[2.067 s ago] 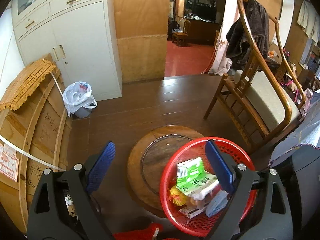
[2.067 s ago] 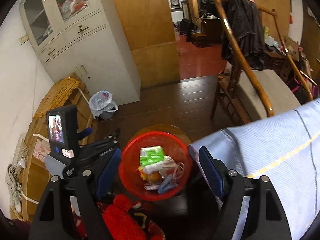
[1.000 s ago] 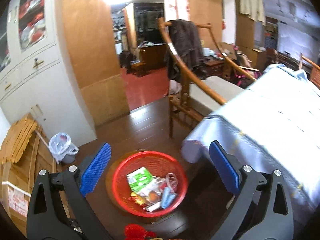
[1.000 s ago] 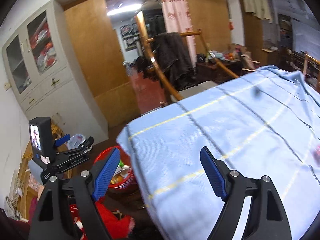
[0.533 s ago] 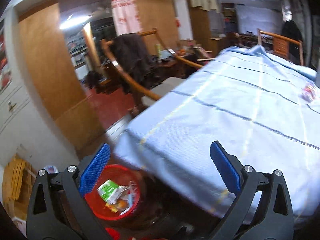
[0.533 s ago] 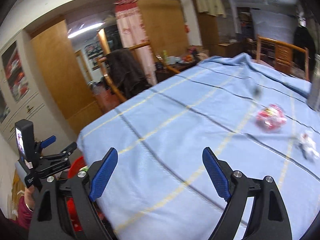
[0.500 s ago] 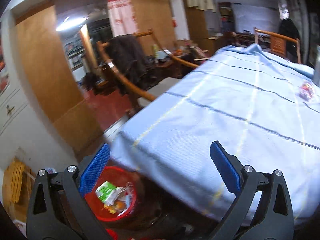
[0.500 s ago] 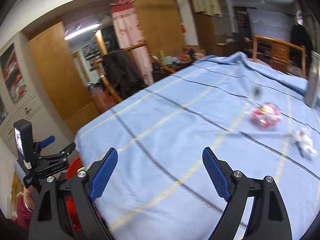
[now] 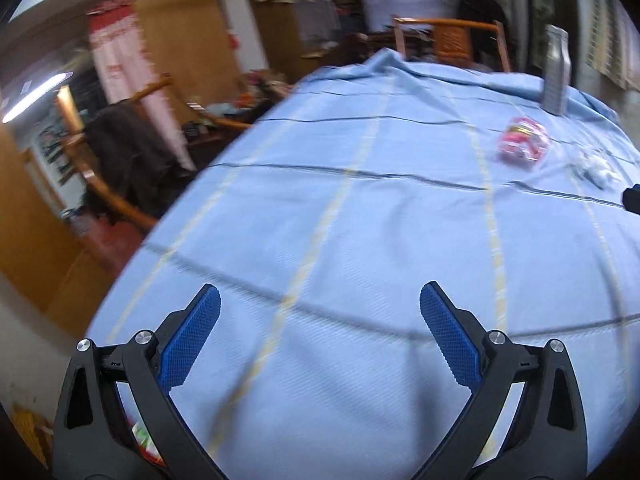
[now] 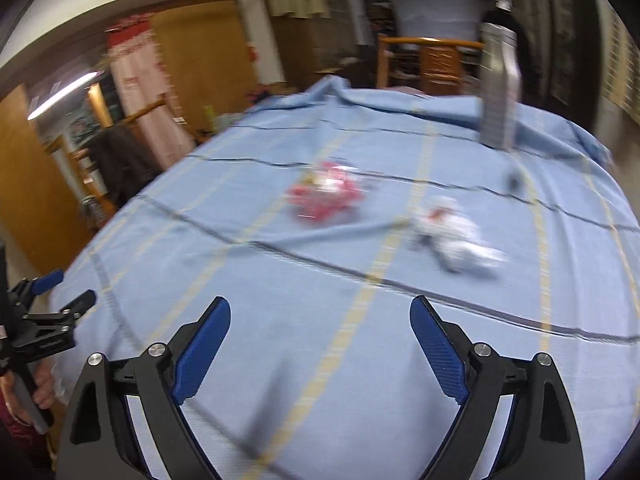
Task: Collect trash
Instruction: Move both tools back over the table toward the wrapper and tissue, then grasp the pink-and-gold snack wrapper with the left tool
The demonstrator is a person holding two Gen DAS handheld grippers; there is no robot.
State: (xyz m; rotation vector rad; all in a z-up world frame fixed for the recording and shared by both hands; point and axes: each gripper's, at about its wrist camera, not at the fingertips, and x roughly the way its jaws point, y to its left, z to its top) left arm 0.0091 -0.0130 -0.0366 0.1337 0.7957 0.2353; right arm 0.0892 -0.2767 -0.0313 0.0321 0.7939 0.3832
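Observation:
A pink crumpled wrapper point(image 9: 522, 142) point(image 10: 326, 197) and a white crumpled piece of trash point(image 9: 596, 168) point(image 10: 456, 236) lie on the table's blue cloth point(image 9: 360, 240) point(image 10: 280, 280). My left gripper point(image 9: 319, 312) hangs open over the near part of the cloth, far from both pieces. My right gripper point(image 10: 320, 322) is over the cloth too, its jaws opening with nothing between them; the wrapper and the white piece lie ahead of it. A sliver of the red trash basket point(image 9: 142, 440) shows at the bottom left, below the table edge.
A grey upright carton point(image 9: 555, 72) point(image 10: 498, 92) stands at the table's far side. Wooden chairs point(image 9: 448, 40) point(image 10: 432, 60) stand behind the table, and one with a dark coat point(image 9: 128, 160) at the left. The left gripper's body and a hand show at the right wrist view's left edge.
Both views have swung from the floor and the red basket up over the blue table. The pink wrapper and white piece are now nearer in both views. The right jaws stand a little wider.

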